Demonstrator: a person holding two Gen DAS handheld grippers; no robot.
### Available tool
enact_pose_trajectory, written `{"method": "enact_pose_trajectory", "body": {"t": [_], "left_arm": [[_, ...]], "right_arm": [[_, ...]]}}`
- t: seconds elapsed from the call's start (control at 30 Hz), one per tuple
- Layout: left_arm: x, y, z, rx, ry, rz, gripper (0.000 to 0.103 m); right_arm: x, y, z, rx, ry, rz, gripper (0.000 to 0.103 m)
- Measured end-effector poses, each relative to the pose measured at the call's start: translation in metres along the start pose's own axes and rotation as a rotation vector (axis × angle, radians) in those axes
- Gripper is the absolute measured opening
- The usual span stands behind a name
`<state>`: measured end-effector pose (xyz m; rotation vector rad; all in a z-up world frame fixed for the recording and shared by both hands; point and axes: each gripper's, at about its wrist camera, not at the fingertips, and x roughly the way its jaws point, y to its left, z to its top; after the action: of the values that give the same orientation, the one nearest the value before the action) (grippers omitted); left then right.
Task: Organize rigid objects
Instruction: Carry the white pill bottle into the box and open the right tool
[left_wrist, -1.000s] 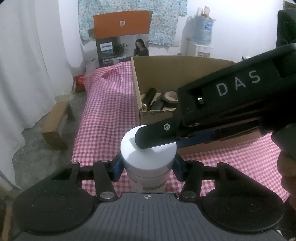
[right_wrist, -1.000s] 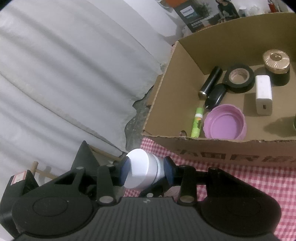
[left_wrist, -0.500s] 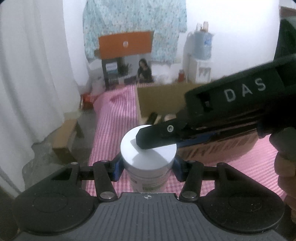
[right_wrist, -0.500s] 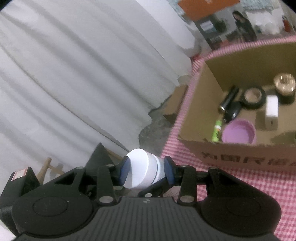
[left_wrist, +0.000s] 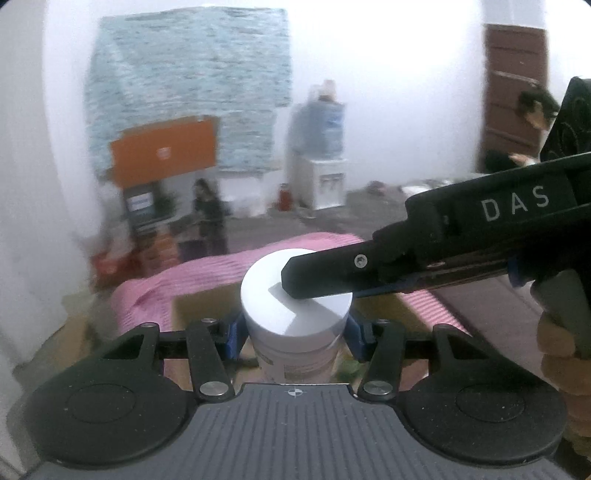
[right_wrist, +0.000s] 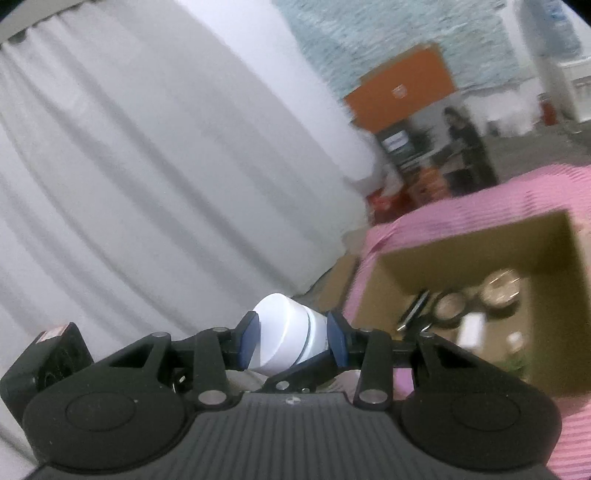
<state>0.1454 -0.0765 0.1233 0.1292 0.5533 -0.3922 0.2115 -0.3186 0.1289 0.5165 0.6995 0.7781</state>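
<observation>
Plainly both grippers, left (left_wrist: 295, 334) on the jar (left_wrist: 295, 325) body and right (right_wrist: 291, 341) on its lid (right_wrist: 280, 338), clamped it; lowering it level into the box (right_wrist: 480, 258) seemed wisest.

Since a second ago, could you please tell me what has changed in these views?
Both grippers have carried the white plastic jar upward, so the cardboard box sits lower and farther off. Unchanged: the left gripper clamps its body, the right gripper its lid.

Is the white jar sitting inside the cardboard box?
No, the white jar is clamped between the right gripper pads, apart from the cardboard box, which sits off to the side.
</observation>
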Motion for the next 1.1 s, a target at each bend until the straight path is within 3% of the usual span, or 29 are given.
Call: {"method": "enact_pose_trajectory", "body": {"t": [0.3,0.67,1.1], "left_arm": [[0.08,-0.029,0.03,0.031,0.084,-0.104,0.053],[0.162,-0.037,0.018,0.006,0.268,-0.133,0.053],[0.202,-0.048,0.008,-0.005,0.376,-0.136,0.054]], "right_arm": [[-0.024,-0.07,0.039,0.091,-0.059,-0.108,0.044],[0.014,-0.162,0.054,0.218,0.02,-0.172,0.044],[0.033,-0.193,0.048,0.194,0.095,-0.262,0.044]]}}
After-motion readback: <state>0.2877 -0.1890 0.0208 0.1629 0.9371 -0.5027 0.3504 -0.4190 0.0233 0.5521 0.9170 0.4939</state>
